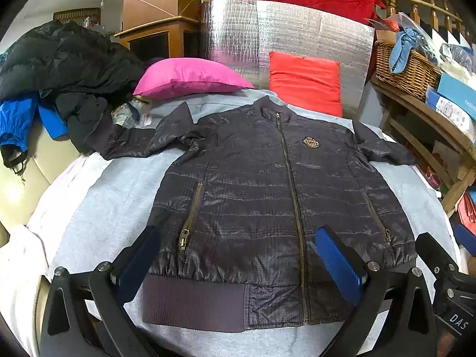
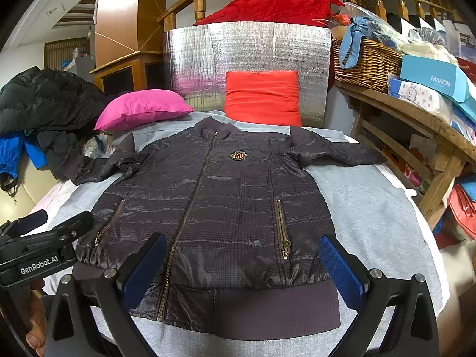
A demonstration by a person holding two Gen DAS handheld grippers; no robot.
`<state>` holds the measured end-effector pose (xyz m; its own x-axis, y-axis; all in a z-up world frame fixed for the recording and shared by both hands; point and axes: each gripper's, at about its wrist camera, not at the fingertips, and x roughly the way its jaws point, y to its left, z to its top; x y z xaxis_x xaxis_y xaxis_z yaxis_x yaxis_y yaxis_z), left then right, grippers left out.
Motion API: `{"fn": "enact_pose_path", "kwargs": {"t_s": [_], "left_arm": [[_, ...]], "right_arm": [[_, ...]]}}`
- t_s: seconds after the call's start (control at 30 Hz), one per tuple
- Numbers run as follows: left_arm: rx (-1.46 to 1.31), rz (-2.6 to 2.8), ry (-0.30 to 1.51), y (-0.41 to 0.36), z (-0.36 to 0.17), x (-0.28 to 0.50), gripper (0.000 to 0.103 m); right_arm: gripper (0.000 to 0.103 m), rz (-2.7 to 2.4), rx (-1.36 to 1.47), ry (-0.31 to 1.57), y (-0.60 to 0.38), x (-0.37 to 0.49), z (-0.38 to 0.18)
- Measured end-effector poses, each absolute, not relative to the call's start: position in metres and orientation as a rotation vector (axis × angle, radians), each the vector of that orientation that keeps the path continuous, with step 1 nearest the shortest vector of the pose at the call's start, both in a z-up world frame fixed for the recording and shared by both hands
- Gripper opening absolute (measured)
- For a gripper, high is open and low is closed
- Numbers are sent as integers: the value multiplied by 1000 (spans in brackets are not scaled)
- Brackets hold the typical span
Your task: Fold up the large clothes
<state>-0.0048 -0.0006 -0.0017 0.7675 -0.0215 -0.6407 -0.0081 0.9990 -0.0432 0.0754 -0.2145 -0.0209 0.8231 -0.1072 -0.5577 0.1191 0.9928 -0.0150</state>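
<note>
A dark quilted jacket (image 1: 253, 196) lies flat and face up on a grey sheet (image 1: 98, 208) that covers the surface straight ahead of both grippers. Its long axis runs away from them: the ribbed hem (image 1: 193, 303) is the nearest edge, just beneath the fingertips, and the collar (image 1: 275, 110) points to the far end, toward the red cushion (image 1: 306, 81) and the pink pillow (image 1: 190, 77) propped against a silver foil panel (image 1: 285, 38). The front zipper (image 1: 293, 196) is closed and follows that same line from hem to collar, with a crest badge (image 1: 310, 142) beside it near the chest. The two sleeves spread out sideways across the long axis; the one on the left gripper's side is bent and creased, its cuff reaching toward a heap of black and blue clothes (image 1: 56, 68), while the other lies straighter toward a wooden bench (image 2: 416, 125) loaded with a wicker basket (image 2: 366, 62) and boxes. The left gripper (image 1: 238, 255) hovers over the lower front of the jacket with its blue pads (image 1: 339, 264) spread wide and holding nothing, one pad beyond the jacket's side edge by a pocket zip, the other just past the front zipper. The right gripper (image 2: 244, 264) sits likewise above the hem, fingers wide apart and empty, framing the stretch between the front zipper and the pocket zip (image 2: 282, 229). In the right wrist view a hand (image 2: 34, 321) grips the left gripper's handle.
</note>
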Motion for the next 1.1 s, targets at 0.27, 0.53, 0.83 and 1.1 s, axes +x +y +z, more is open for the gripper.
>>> {"fn": "enact_pose_path", "kwargs": {"t_s": [0.27, 0.53, 0.83, 1.1], "left_arm": [[-50, -10, 696, -2, -2, -7, 103], [-51, -10, 699, -1, -3, -7, 103], [-53, -10, 701, -2, -4, -6, 103], [-58, -11, 703, -1, -4, -6, 103]], "right_arm": [[103, -113, 26, 594, -214, 75, -21], [103, -105, 25, 596, -213, 75, -21], [103, -99, 38, 590, -216, 74, -21], [103, -96, 24, 590, -212, 75, -20]]}}
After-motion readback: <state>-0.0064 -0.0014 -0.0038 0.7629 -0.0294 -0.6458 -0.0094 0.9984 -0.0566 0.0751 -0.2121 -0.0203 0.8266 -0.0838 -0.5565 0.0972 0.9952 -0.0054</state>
